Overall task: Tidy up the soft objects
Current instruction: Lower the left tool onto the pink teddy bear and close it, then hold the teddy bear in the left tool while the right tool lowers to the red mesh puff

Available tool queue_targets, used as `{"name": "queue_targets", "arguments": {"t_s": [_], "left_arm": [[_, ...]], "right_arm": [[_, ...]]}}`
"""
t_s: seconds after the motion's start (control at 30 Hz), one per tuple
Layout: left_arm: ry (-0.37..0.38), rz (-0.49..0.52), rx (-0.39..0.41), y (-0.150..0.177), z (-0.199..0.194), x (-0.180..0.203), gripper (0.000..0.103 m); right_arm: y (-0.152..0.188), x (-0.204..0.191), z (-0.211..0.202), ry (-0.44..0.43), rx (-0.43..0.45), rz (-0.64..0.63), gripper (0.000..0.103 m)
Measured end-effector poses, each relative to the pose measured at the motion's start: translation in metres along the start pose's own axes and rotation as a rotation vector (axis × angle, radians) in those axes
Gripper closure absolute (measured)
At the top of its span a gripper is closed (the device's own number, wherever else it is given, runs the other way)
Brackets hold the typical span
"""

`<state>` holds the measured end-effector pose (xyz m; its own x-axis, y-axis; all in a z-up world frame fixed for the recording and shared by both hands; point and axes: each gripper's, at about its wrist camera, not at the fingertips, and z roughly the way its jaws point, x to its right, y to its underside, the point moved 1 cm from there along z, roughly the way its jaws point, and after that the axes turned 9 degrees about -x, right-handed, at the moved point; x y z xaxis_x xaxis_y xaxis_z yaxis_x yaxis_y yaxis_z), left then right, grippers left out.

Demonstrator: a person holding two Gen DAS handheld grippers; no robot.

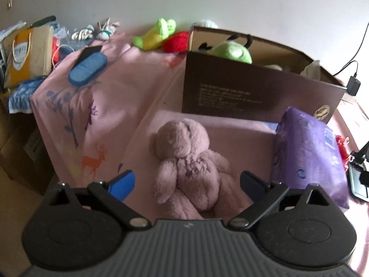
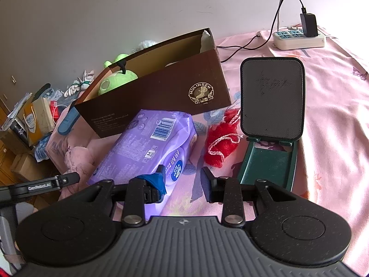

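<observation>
A pink plush bear (image 1: 186, 161) lies on the pink bedsheet, between the wide-open fingers of my left gripper (image 1: 186, 184), which does not touch it. A brown shoe box (image 1: 253, 87) behind it holds a green plush (image 1: 231, 52); the box also shows in the right wrist view (image 2: 161, 92). A purple soft pack (image 2: 152, 147) lies in front of the box, with a red knitted item (image 2: 221, 143) to its right. My right gripper (image 2: 184, 182) is open and empty just above the sheet, its left finger at the pack's near end. The bear is partly seen in the right wrist view (image 2: 78, 159).
A light green plush (image 1: 154, 34) and a red soft item (image 1: 176, 41) lie at the back by the wall. A blue case (image 1: 87, 68) lies on the left. A dark green open case (image 2: 269, 124) and a power strip (image 2: 299, 38) are on the right. Bags and boxes (image 1: 27, 55) crowd the bed's left edge.
</observation>
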<state>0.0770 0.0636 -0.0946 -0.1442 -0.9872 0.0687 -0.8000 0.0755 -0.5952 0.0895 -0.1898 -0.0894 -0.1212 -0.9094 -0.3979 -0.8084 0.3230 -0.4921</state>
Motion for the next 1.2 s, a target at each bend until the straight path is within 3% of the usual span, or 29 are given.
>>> {"name": "queue_targets", "arguments": {"t_s": [0.27, 0.5, 0.6, 1.03, 1.2], "left_arm": [[0.000, 0.017, -0.024, -0.002, 0.017, 0.005, 0.006], [-0.039, 0.041, 0.008, -0.005, 0.022, 0.011, 0.008], [-0.023, 0.046, 0.003, -0.005, 0.026, 0.011, 0.017], [-0.010, 0.102, 0.054, -0.005, 0.029, 0.017, 0.031], [0.000, 0.101, 0.085, -0.009, 0.026, 0.013, 0.046]], "right_arm": [[-0.001, 0.002, 0.004, 0.009, -0.002, 0.003, 0.087], [-0.001, 0.004, 0.006, 0.025, 0.018, -0.005, 0.087], [-0.002, 0.006, 0.009, 0.047, 0.034, -0.002, 0.087], [-0.013, 0.011, 0.034, 0.171, 0.083, 0.060, 0.087], [-0.016, 0.013, 0.045, 0.210, 0.095, 0.089, 0.087]]}}
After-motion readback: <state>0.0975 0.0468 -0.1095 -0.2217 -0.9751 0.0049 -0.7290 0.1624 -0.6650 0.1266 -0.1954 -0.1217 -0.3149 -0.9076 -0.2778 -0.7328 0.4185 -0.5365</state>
